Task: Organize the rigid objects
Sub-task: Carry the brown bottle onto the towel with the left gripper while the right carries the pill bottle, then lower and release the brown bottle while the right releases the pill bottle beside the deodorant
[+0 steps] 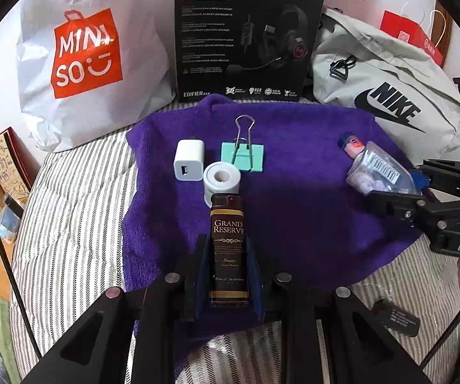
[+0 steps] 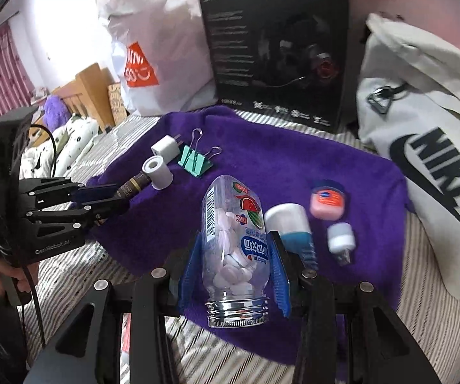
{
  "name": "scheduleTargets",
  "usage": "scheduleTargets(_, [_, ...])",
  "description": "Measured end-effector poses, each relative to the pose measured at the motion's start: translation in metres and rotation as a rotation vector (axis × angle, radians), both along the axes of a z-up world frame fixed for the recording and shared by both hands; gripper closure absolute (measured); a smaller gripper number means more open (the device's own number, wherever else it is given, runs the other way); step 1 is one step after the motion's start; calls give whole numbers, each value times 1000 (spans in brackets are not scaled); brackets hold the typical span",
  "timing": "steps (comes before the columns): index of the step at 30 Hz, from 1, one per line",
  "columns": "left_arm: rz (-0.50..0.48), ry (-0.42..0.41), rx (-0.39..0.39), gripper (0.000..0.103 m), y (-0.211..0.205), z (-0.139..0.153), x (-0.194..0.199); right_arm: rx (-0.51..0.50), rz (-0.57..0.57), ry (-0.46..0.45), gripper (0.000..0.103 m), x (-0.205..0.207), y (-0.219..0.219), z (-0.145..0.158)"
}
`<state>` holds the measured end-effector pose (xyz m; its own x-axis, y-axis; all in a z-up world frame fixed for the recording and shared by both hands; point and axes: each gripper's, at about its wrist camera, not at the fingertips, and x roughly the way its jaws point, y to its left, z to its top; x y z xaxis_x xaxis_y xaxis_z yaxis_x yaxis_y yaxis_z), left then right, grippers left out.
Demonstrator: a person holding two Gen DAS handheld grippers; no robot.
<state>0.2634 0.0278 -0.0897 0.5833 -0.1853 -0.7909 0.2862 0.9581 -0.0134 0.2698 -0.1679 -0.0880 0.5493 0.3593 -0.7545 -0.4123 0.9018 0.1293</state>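
The left tongs (image 1: 228,252) squeeze the brown lighter (image 1: 229,243), pointing straight at the white tape roll (image 1: 221,185) on the purple towel (image 1: 293,224), while the right tongs (image 2: 234,256) grip the clear candy bottle (image 2: 234,249), cap end toward the hand.

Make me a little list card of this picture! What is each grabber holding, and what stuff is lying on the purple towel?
left gripper: shut on the brown lighter
right gripper: shut on the clear candy bottle
surface: purple towel on a striped bed
lying on towel, left group: white charger, mint binder clip, white roll
lying on towel, right group: pink jar, white-capped blue tube, small grey and white plug
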Motion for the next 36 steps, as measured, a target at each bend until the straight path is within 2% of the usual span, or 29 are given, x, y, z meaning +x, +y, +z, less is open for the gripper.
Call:
scheduleTargets(6, [14, 16, 11, 81, 3, -4, 4, -50, 40, 35, 62, 10, 18, -17])
scheduleTargets(17, [29, 26, 14, 81, 5, -10, 11, -98, 12, 66, 62, 14, 5, -36])
scheduleTargets(27, [25, 25, 56, 80, -5, -16, 17, -122, 6, 56, 61, 18, -1, -39])
scheduleTargets(36, [22, 19, 57, 80, -3, -17, 14, -149, 15, 43, 61, 17, 2, -40])
